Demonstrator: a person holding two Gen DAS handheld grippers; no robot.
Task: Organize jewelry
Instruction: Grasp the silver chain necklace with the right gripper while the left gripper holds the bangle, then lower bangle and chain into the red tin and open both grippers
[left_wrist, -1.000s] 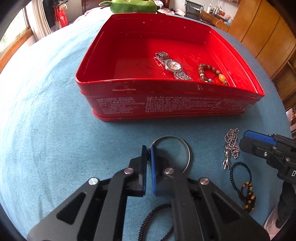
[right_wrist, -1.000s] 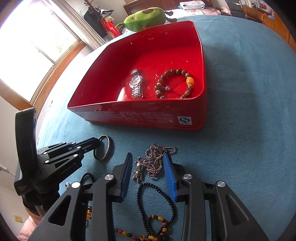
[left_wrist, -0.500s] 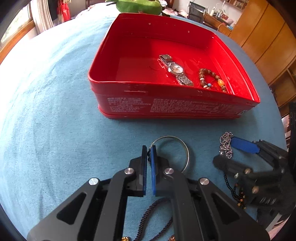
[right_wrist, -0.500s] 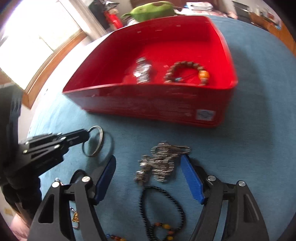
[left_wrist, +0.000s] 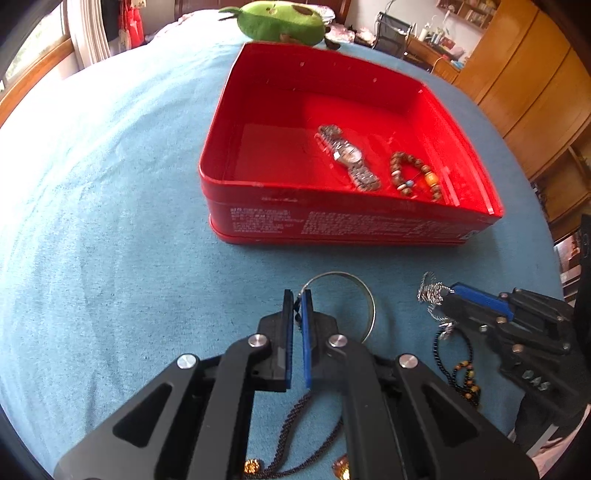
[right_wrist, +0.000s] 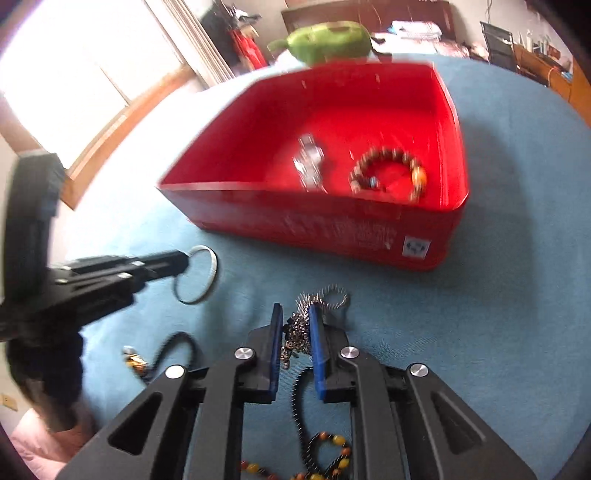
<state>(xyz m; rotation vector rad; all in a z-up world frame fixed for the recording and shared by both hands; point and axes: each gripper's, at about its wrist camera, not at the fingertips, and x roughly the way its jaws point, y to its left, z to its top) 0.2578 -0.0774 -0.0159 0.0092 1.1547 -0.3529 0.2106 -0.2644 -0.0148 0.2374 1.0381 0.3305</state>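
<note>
1. At lower centre of the left view, the left gripper (left_wrist: 297, 306) is clamped on the rim of the silver bangle (left_wrist: 364, 295), which should be kept pinched firmly

2. In the right view, the right gripper (right_wrist: 295, 325) is closing, its jaws narrowed onto the bunched silver chain (right_wrist: 321, 299); trailing loops should be gathered before lifting

3. Both pieces should be carried over the near wall of the red tin (left_wrist: 255, 206), upper centre, and released beside the watch (left_wrist: 347, 155) and bead bracelet (left_wrist: 413, 173)

Rows of small white print on the red tin's (left_wrist: 332, 225) front wall I can't read, white square logo sticker (right_wrist: 416, 246) near its corner, blurred
</note>
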